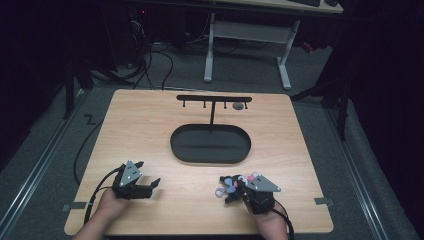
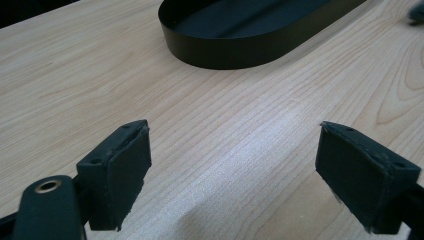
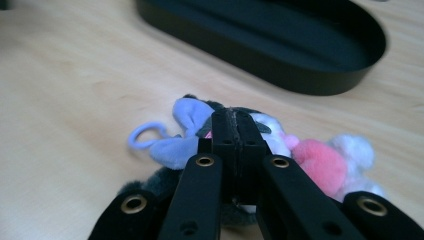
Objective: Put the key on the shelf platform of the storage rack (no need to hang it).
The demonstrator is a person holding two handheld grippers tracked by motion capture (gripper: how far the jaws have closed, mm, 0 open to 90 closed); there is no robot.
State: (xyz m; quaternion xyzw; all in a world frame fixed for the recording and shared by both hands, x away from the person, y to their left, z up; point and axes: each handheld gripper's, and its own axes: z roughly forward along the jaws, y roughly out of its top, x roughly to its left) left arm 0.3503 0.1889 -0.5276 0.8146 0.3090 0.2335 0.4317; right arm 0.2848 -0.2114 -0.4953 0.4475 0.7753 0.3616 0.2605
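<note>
A small plush toy (image 1: 227, 185) in grey, lilac, pink and white, with a lilac loop, lies on the wooden table (image 1: 150, 125) near its front right. My right gripper (image 1: 237, 189) comes in from the front edge with its jaws pressed together over the toy. In the right gripper view the gripper (image 3: 234, 119) pinches the plush toy (image 3: 182, 145), which bulges out on both sides of the jaws. At the front left, my left gripper (image 1: 150, 173) rests open just above the table. In the left gripper view the gripper (image 2: 232, 150) has bare wood between its pads.
A black oval tray (image 1: 210, 160) sits in the middle of the table, also seen as the tray (image 2: 225, 56) and tray (image 3: 300, 82). Behind it stands a black T-shaped rack (image 1: 214, 99) with hooks, a small grey object (image 1: 238, 106) at one. A desk frame stands beyond the table.
</note>
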